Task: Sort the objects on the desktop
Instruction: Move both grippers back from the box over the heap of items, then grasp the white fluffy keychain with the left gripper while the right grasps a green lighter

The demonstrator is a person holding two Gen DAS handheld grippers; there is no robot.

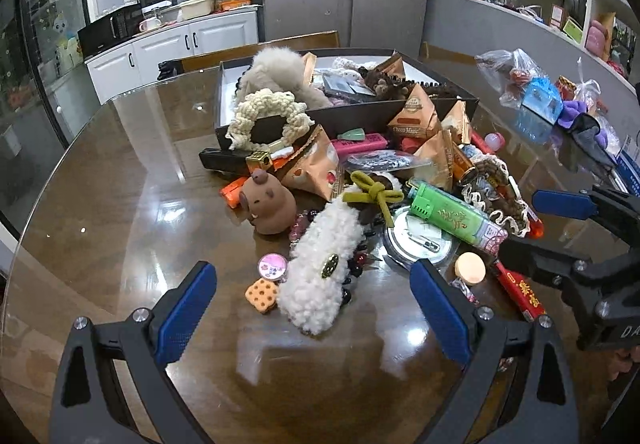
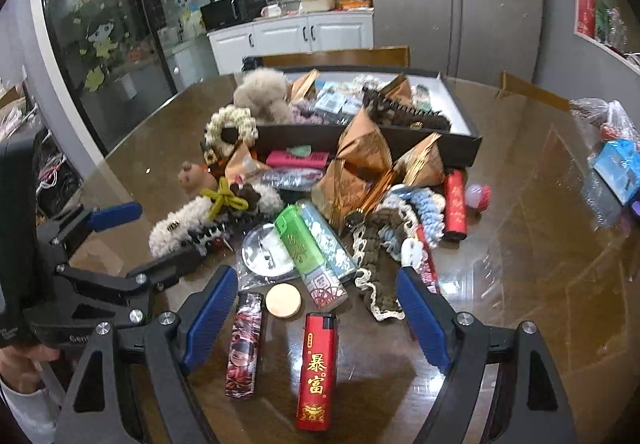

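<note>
A heap of small objects lies on the glossy brown table before a black sorting box (image 1: pixel 440 105) (image 2: pixel 460 147). My left gripper (image 1: pixel 312 308) is open and empty, its jaws on either side of a white fluffy hair clip (image 1: pixel 320 272) that also shows in the right wrist view (image 2: pixel 180 222). A brown capybara toy (image 1: pixel 266 205) stands just beyond. My right gripper (image 2: pixel 316 308) is open and empty over a red lighter (image 2: pixel 317 368), a patterned lighter (image 2: pixel 245 344) and a peach round cap (image 2: pixel 283 300). A green lighter (image 2: pixel 298 244) (image 1: pixel 452 213) lies further in.
Orange snack packets (image 2: pixel 360 159), crochet scrunchies (image 2: pixel 384 244), a round tin lid (image 2: pixel 264 252) and a pink case (image 2: pixel 298 159) crowd the heap. Plastic bags and a blue box (image 1: pixel 540 99) sit at the right. A biscuit charm (image 1: pixel 262 294) lies near my left gripper.
</note>
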